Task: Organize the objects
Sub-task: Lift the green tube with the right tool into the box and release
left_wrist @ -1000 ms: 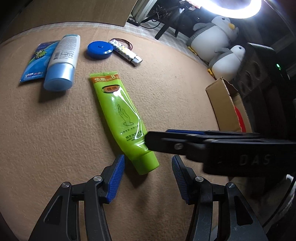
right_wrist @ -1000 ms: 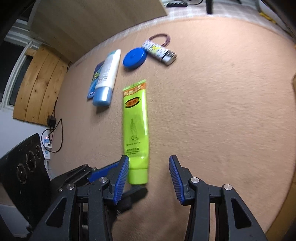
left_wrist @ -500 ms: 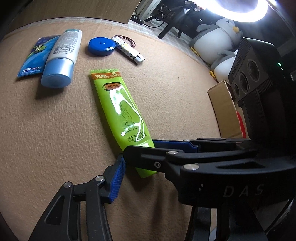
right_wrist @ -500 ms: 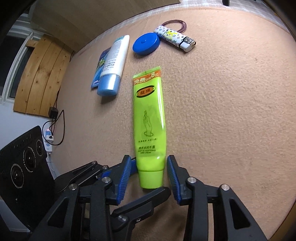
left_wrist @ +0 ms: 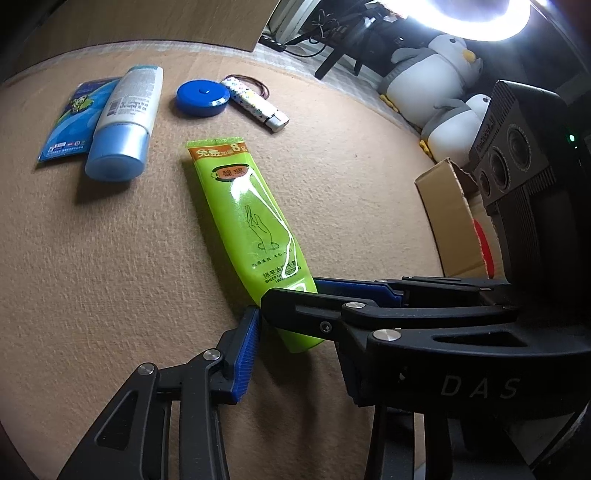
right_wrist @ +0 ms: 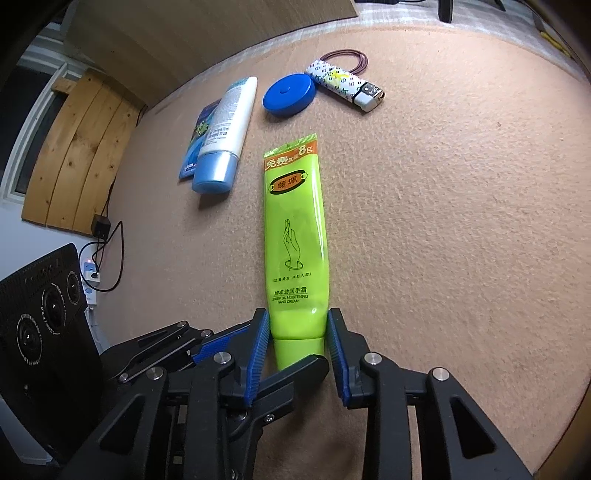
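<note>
1. Looking along the left gripper [left_wrist: 301,332]:
   - Shows a green hand cream tube [left_wrist: 243,221] lying flat on the tan cloth [left_wrist: 110,277], crimped end far, cap end near.
   - Brackets the cap end with jaws at a middling gap and closing. Shows only the left blue pad [left_wrist: 247,354], just beside the tube with no clear contact. Cannot tell about the other finger, hidden behind the right gripper [left_wrist: 291,295].
   - Shows that right gripper reaching in from the right across the tube's lower body.
   - Farther off, takes in a white-and-blue tube [left_wrist: 125,118] resting partly on a blue sachet [left_wrist: 74,122], then a round blue case [left_wrist: 201,99], a patterned lighter [left_wrist: 255,107] and brown elastic bands [left_wrist: 255,81].
   - At right, catches a cardboard box [left_wrist: 447,218], two penguin plush toys [left_wrist: 439,74] and a ring light [left_wrist: 458,18].

2. Looking along the right gripper:
   - Straddles the green tube at its shoulder, just above the cap, with jaws narrow and closing and both blue pads against the tube's sides.
   - Shows one black finger of the left gripper lying across the cap end, nearer the camera.
   - Keeps the tube flat on the cloth, well apart from the other items beyond it.
   - At left, shows wooden boards [right_wrist: 74,155] and a power strip [right_wrist: 90,273].
</note>
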{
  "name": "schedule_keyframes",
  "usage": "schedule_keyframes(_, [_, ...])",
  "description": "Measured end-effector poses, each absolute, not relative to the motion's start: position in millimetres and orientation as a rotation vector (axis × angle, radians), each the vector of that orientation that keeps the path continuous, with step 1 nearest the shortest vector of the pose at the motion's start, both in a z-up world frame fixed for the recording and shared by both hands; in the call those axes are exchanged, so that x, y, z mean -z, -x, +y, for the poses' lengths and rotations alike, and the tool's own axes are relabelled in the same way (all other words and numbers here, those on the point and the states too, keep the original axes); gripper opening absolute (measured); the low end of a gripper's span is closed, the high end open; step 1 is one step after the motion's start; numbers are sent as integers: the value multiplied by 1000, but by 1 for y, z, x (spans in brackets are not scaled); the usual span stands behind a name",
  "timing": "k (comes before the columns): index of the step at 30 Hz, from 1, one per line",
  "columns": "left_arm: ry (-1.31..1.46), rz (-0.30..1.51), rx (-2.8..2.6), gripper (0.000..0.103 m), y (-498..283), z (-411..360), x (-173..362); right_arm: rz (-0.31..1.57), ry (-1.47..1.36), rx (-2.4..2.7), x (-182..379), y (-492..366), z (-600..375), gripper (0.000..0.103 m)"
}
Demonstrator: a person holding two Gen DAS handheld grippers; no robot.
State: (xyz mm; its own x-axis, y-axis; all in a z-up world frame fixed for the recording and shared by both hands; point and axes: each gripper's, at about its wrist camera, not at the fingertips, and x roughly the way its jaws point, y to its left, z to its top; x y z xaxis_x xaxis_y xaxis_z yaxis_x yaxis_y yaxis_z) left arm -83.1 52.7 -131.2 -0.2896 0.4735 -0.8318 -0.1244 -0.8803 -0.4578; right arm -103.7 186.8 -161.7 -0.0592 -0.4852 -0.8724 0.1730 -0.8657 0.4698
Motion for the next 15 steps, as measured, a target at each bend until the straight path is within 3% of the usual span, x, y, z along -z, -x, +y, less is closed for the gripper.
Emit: schedule_keyframes(15, [1469, -326, -2224, 42, 90, 99, 89, -402, -1680, 2102, 122, 92, 221, 29])
